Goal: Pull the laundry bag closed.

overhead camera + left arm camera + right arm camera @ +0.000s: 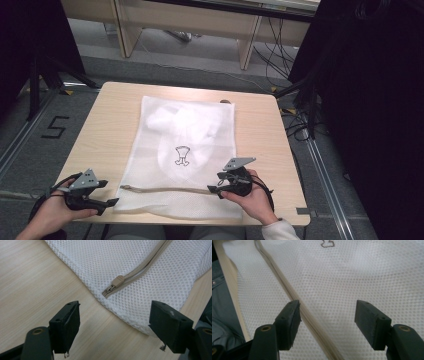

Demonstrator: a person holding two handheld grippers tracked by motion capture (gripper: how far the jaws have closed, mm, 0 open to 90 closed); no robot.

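Two grippers hovering at near table edge, fingers spread wide, gripping nothing: left gripper facing zipper pull, right gripper straddling zipper, likely bracing. Mesh bag lying flat, stretching far.

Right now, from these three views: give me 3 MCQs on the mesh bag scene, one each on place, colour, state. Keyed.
1. Where does the zipper pull sit on the mesh bag?
A. at the zipper's end nearest the left gripper
B. beside the right gripper
C. at the bag's far edge

2. What colour is the zipper?
A. black
B. beige
C. red

3. How do the left gripper's jaws stand?
A. shut on the pull
B. shut on the mesh
C. open, holding nothing

Key: 1 A, the pull lies just ahead of the left jaws. 2 B, beige tape on white mesh. 3 C, a wide gap with bare table between.
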